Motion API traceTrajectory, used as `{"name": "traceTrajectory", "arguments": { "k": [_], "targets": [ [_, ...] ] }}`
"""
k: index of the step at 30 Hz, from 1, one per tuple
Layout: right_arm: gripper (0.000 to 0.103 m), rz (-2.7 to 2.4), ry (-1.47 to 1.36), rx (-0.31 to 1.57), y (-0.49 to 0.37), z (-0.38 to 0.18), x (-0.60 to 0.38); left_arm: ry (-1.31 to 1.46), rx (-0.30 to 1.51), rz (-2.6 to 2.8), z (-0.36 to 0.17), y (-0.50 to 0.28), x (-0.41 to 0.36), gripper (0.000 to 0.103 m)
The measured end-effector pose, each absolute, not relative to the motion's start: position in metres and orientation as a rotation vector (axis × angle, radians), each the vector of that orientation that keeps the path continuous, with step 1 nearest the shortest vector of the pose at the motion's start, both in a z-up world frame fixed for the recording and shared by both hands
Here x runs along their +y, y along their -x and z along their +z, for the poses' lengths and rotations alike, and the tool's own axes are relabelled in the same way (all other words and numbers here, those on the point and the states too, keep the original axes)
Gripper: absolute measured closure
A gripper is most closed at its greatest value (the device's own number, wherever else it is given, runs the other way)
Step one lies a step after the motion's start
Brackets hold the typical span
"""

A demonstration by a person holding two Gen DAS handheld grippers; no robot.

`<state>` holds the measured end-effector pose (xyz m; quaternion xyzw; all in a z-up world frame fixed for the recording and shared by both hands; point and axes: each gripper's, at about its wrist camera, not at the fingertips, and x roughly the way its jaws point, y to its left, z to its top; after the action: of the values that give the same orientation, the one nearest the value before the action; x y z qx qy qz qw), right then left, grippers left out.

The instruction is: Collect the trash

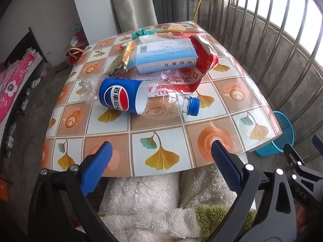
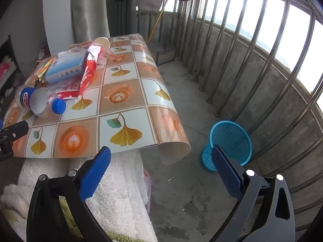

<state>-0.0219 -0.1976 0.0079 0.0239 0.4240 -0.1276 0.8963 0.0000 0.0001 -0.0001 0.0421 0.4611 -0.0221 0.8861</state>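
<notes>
An empty Pepsi bottle (image 1: 139, 98) (image 2: 38, 100) with a blue cap lies on its side on the tiled tablecloth (image 1: 161, 141) (image 2: 121, 92). Behind it lie a blue-and-white carton (image 1: 165, 57) (image 2: 66, 68), a red-and-white wrapper (image 1: 199, 68) (image 2: 88, 72), gold foil (image 1: 123, 58) and a paper cup (image 2: 103, 42). A blue mesh bin (image 1: 280, 135) (image 2: 230, 143) stands on the floor to the right of the table. My left gripper (image 1: 161, 147) hangs open over the table's near edge, short of the bottle. My right gripper (image 2: 161, 151) is open above the floor between table and bin, holding nothing.
A fluffy white and green garment (image 1: 161, 201) (image 2: 113, 191) fills the space under the table's near edge. Metal railing bars (image 2: 242, 60) on a low concrete wall run along the right. A bed with pink bedding (image 1: 12, 84) lies at the left. A curtain (image 1: 131, 4) hangs behind the table.
</notes>
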Motion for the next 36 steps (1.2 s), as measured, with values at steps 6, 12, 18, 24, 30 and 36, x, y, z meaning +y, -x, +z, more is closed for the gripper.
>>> {"name": "traceTrajectory", "arguments": {
  "k": [6,12,18,24,30,36],
  "targets": [
    [0.006,-0.261,-0.054,0.883,0.0213,0.0090,-0.1978,-0.088,0.957,-0.038,0.0010,0.0007,0.0006,0.009],
    [0.006,-0.259,-0.057,0.885,0.0199,0.0096,-0.1983,-0.090,0.969,-0.036,0.0009,-0.0006,0.0005,0.009],
    [0.006,-0.258,-0.054,0.882,0.0202,0.0113,-0.1983,-0.084,0.965,-0.032,-0.0026,0.0019,0.0031,0.009],
    [0.006,-0.257,-0.061,0.884,0.0196,0.0144,-0.2004,-0.082,0.969,-0.034,-0.0024,0.0006,0.0041,0.009],
    [0.006,-0.254,-0.060,0.878,0.0206,0.0161,-0.2012,-0.074,0.972,-0.028,-0.0045,0.0024,0.0064,0.009],
    [0.006,-0.254,-0.059,0.874,0.0210,0.0177,-0.2006,-0.071,0.978,-0.022,-0.0054,0.0010,0.0073,0.009]
  ]
}}
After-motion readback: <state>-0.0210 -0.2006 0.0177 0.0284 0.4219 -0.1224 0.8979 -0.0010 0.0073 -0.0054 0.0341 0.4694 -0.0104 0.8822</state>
